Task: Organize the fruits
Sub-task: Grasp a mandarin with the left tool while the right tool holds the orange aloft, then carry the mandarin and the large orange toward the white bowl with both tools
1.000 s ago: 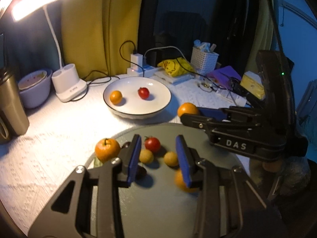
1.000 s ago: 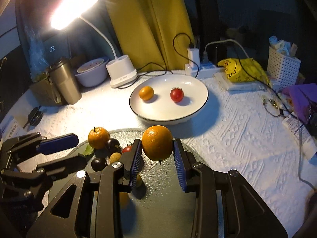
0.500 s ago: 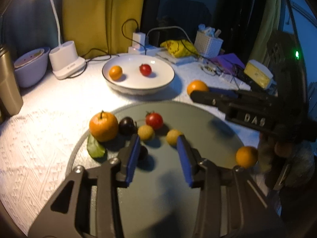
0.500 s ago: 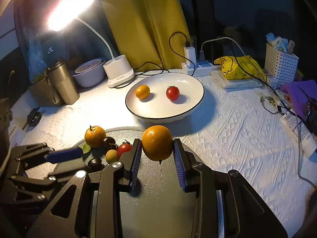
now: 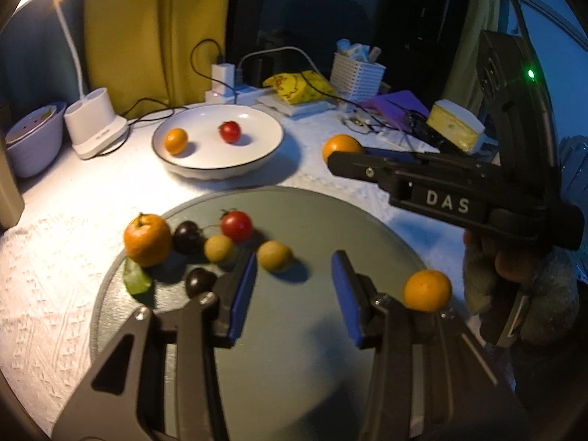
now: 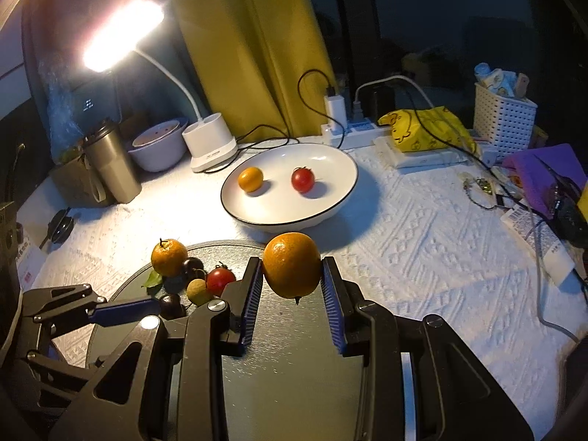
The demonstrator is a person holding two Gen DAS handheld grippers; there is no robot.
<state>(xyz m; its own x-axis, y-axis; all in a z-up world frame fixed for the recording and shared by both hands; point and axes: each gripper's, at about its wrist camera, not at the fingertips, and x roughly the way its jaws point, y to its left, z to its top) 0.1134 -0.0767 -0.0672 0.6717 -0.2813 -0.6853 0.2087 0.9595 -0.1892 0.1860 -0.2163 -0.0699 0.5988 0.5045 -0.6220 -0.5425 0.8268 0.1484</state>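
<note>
My right gripper (image 6: pixel 292 288) is shut on an orange (image 6: pixel 291 264), held above the far edge of the round grey tray (image 6: pixel 286 378); it also shows in the left wrist view (image 5: pixel 340 147). My left gripper (image 5: pixel 294 290) is open and empty over the tray (image 5: pixel 294 367). On the tray lie a leafy orange (image 5: pixel 147 234), a red tomato (image 5: pixel 236 225), two dark cherries (image 5: pixel 186 232), two small yellow fruits (image 5: pixel 274 255) and another orange (image 5: pixel 427 290). The white plate (image 6: pixel 341 191) behind holds a small orange (image 6: pixel 250 179) and a tomato (image 6: pixel 303 179).
A lit desk lamp with a white base (image 6: pixel 213 145), a bowl (image 6: pixel 158 149) and a metal mug (image 6: pixel 110 163) stand at the back left. A power strip with cables (image 6: pixel 352 128), a yellow bag (image 6: pixel 426 128), a white basket (image 6: pixel 503 117) and purple items (image 6: pixel 544 169) crowd the right.
My left gripper has drawn back and up over the tray, so more fruit shows. My right gripper has carried the orange a little nearer the plate.
</note>
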